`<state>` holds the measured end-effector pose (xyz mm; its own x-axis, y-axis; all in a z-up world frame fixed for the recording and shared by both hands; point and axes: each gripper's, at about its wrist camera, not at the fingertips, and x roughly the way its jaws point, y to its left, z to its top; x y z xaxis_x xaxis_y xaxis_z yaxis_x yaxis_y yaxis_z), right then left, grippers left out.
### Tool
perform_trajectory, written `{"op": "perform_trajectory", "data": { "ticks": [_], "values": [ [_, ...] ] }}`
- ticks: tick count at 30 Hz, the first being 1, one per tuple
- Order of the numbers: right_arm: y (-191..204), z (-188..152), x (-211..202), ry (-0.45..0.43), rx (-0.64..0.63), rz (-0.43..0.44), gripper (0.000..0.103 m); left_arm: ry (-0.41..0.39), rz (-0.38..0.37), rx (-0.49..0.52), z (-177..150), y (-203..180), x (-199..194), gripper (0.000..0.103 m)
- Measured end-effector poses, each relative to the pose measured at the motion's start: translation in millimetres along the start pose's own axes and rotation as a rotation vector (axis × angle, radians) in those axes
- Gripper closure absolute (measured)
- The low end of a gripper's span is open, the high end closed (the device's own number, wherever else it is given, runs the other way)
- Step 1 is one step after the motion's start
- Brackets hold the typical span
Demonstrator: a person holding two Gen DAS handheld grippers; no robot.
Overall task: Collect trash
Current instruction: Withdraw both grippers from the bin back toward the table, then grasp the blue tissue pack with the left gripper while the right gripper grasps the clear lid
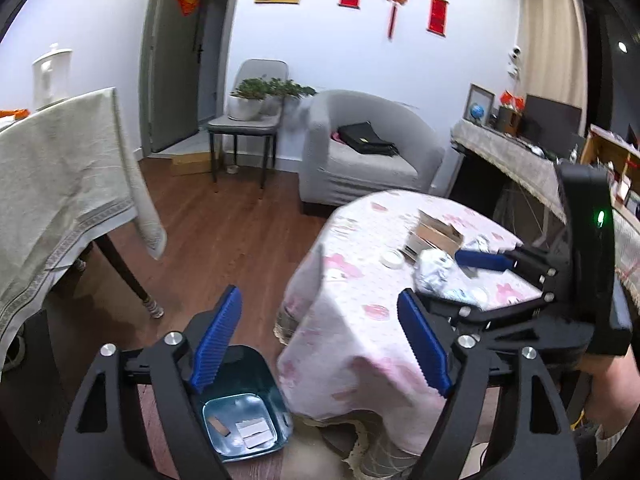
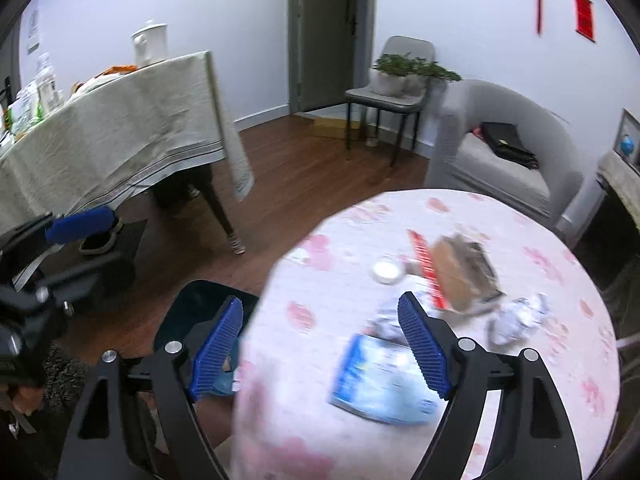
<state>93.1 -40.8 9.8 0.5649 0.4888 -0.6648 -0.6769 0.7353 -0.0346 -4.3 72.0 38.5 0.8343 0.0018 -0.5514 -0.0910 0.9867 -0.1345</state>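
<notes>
Wrapper (image 2: 380,380) lay flat on table (image 2: 304,452), between right tool (image 2: 320,344) pads, wide open, empty; left tool (image 1: 320,344) open over bin (image 1: 240,428).

Your round table (image 2: 460,216) wears a white cloth with pink prints. On it you've got an opened cardboard box (image 2: 460,276) with a red strip (image 2: 426,268) along its near side, a small white round lid (image 2: 386,272) just beside that, crumpled wrappers (image 2: 516,318) close to the box, and a blue-and-white packet (image 2: 380,380) nearest you. Down on the wooden floor (image 1: 232,232), touching the cloth's hem, sits your teal bin (image 1: 276,408), scraps lying inside.
</notes>
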Motion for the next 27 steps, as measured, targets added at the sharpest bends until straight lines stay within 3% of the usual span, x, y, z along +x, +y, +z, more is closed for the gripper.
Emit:
{"op": "perform_trajectory", "data": {
  "ticks": [8, 19, 27],
  "values": [
    [-49.5, -21.9, -18.7, -0.004, 0.077, -0.049, 0.017, 0.059, -0.041, 0.067, -11.8, -47.0, 28.6, 0.013],
    [-104.2, -47.6, -30.0, 0.02, 0.192, -0.072, 0.015, 0.177, -0.1, 0.056, -30.1, -91.5, 68.0, 0.011],
    [-125.9, -65.6, -37.2, 0.041, 0.212, -0.1, 0.015, 0.227, -0.084, 0.083, -37.8, -117.7, 88.5, 0.011]
  ]
}}
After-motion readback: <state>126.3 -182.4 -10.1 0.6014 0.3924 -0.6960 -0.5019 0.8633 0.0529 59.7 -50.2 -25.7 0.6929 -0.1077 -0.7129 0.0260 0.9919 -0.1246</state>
